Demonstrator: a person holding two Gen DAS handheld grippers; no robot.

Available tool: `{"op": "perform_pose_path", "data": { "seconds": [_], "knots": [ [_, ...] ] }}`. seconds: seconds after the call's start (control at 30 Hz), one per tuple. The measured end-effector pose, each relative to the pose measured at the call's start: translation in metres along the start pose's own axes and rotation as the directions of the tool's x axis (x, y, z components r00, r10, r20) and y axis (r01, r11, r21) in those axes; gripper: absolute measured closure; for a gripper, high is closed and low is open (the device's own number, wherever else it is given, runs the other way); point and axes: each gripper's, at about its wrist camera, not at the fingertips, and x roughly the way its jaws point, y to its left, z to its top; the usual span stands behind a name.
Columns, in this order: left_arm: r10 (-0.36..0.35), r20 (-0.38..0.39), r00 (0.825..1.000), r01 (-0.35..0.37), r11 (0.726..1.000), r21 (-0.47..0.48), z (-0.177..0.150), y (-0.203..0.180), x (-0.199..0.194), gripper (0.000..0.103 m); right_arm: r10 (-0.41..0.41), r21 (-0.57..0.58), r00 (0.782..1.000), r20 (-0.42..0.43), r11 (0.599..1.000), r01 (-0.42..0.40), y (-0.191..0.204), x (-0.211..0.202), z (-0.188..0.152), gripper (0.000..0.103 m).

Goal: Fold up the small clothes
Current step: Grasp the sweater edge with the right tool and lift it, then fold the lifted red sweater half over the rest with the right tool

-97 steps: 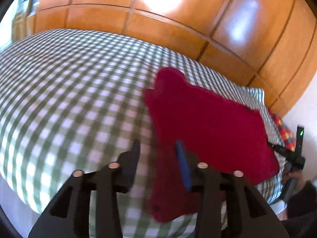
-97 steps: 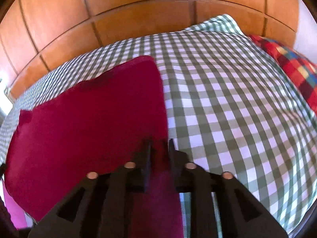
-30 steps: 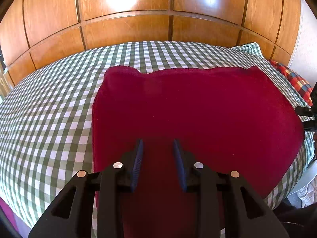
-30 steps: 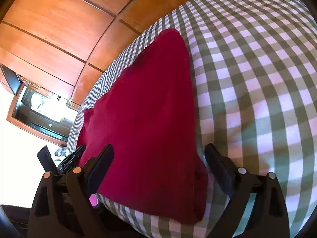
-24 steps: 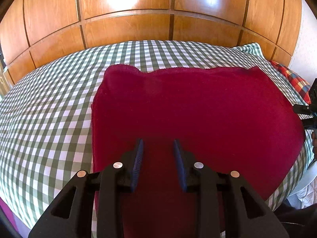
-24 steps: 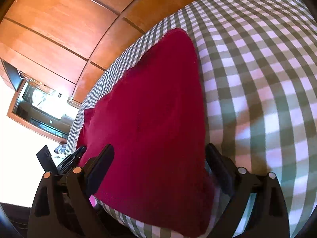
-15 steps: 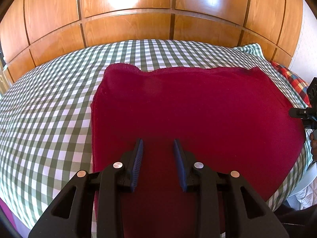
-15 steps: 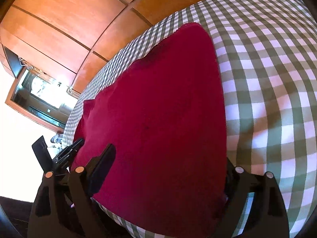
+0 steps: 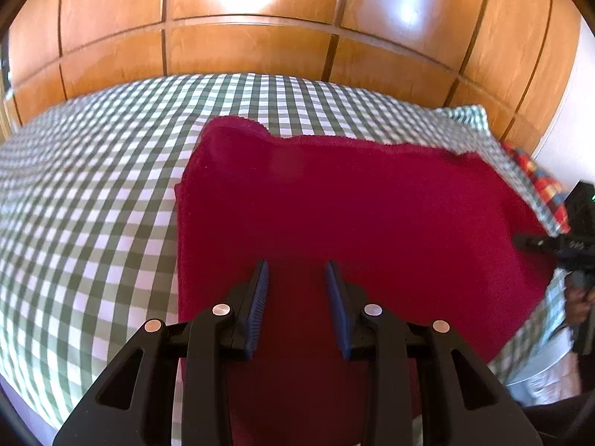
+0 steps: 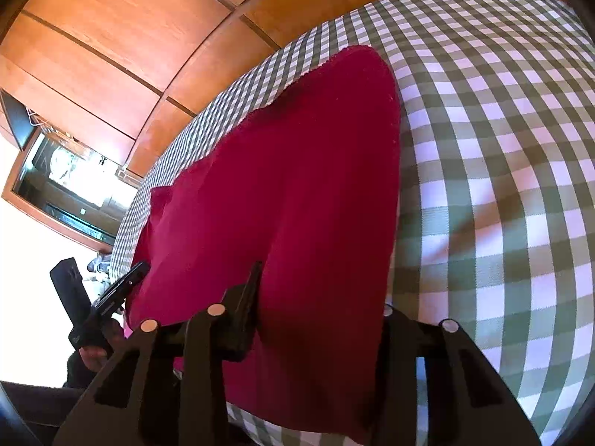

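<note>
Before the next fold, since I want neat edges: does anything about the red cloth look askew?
Yes: the red cloth has an uneven far edge, its far left corner bulging beyond the rest on the checked bedspread.

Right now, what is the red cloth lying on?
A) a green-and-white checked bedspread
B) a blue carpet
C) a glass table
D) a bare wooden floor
A: the red cloth lies spread on a green-and-white checked bedspread, which shows around its edges in both wrist views, with wooden panels behind the bed.
</note>
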Motion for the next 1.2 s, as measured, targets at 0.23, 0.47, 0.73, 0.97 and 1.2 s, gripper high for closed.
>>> {"op": "perform_pose_path", "data": {
  "seconds": [0.23, 0.47, 0.73, 0.97, 1.2],
  "knots": [
    [-0.226, 0.023, 0.974, 0.227, 0.96, -0.163, -0.002, 0.026, -0.022, 0.072, 0.065, 0.01, 0.997, 0.05, 0.998, -0.066, 0.017, -0.014, 0.009, 0.07],
    [-0.357, 0.036, 0.933, 0.356, 0.908, -0.219, -0.009, 0.033, -0.034, 0.072, 0.126, -0.051, 0.989, 0.08, 0.991, -0.122, 0.06, -0.023, 0.021, 0.071],
    [-0.448, 0.018, 0.894, 0.433, 0.854, -0.289, -0.019, 0.048, -0.028, 0.072, 0.209, -0.217, 0.977, 0.043, 0.956, -0.195, 0.142, -0.011, 0.033, 0.072],
    [-0.488, 0.025, 0.873, 0.466, 0.815, -0.345, -0.029, 0.063, -0.023, 0.072, 0.197, -0.358, 0.973, -0.118, 0.906, -0.227, 0.218, 0.06, 0.014, 0.072],
    [-0.48, 0.046, 0.876, 0.463, 0.811, -0.358, -0.031, 0.079, -0.038, 0.072, 0.036, -0.517, 0.972, -0.232, 0.842, -0.154, 0.263, 0.136, -0.029, 0.072]
  ]
}}
